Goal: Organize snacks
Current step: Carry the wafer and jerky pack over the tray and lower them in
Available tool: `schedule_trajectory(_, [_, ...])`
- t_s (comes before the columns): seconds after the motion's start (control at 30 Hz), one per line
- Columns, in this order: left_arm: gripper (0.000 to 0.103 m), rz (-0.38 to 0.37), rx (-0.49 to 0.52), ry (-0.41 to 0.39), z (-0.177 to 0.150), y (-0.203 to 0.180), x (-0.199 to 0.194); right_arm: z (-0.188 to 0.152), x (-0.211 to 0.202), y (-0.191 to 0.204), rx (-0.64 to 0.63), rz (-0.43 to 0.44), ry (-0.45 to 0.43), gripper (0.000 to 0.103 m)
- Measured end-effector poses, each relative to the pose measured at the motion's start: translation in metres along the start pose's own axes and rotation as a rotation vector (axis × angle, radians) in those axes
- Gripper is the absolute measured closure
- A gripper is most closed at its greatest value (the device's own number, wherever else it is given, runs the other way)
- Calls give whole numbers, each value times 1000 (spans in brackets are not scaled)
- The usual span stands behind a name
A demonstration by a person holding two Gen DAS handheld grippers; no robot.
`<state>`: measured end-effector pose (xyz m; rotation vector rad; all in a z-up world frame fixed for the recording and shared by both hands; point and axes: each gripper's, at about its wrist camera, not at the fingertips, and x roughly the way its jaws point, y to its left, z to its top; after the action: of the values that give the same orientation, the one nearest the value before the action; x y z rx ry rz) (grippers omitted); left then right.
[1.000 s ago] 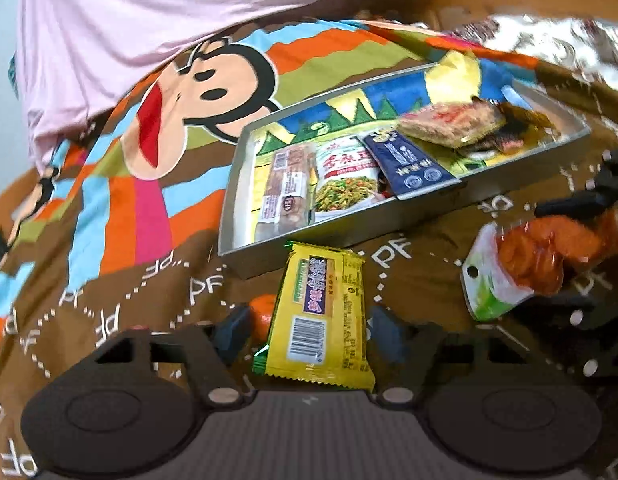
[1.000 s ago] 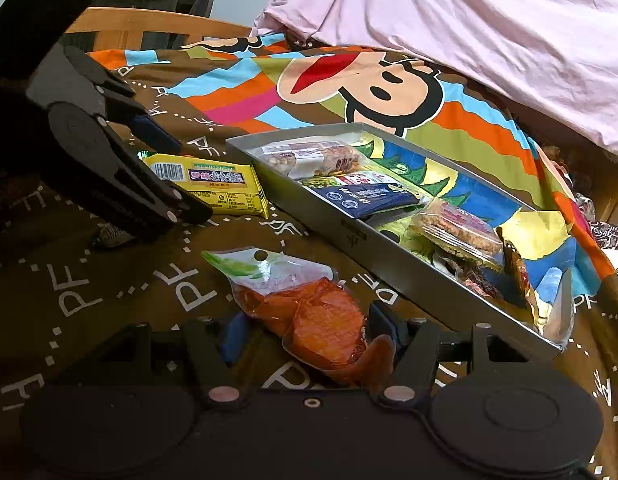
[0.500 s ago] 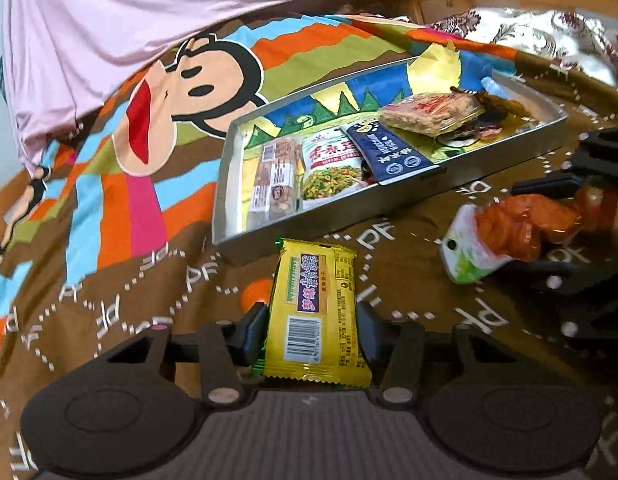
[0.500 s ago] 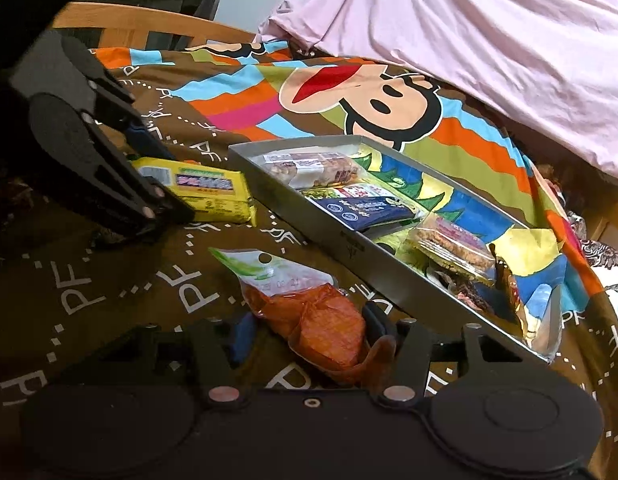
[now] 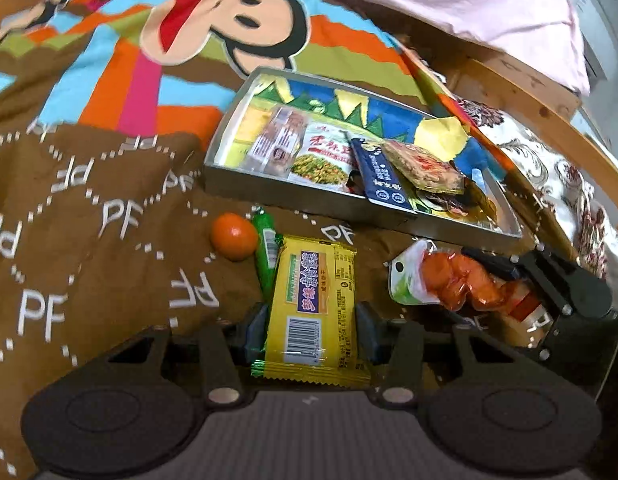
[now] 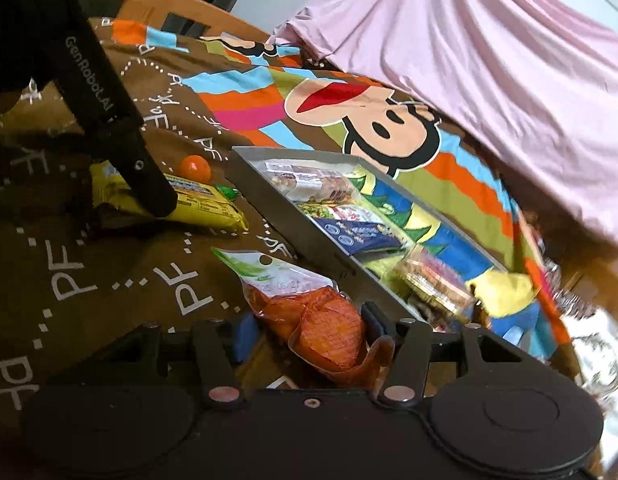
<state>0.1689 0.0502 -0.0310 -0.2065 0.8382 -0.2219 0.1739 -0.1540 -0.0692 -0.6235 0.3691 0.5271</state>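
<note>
We have the left tool [image 5: 311, 330] pinching the light, crinkly yellow foil snack packet [image 5: 315, 308] by its long edges and the right tool [image 6: 307, 338] pinching the soft, slippery orange-filled clear pouch [image 6: 309, 320], both just beside the grey metal tray [image 5: 293, 200] on the bed.

Two matte black handheld grippers are seen: the left gripper [image 5: 311, 330] and right gripper [image 6: 305, 330] each carry blue finger pads, silver pivot screws and round embossed discs; white "GenRobot.AI" lettering is printed on the left one
</note>
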Motion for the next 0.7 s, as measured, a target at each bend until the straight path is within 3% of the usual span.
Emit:
schedule_trajectory(0.37, [52,-158,-156,-108,15,14,-7,23,1,-4,-64,-121,-45,47])
schedule_trajectory(0.7, [52,-147,-4,-250,80,-24,38,34,35,-66,33,-293,-74,47])
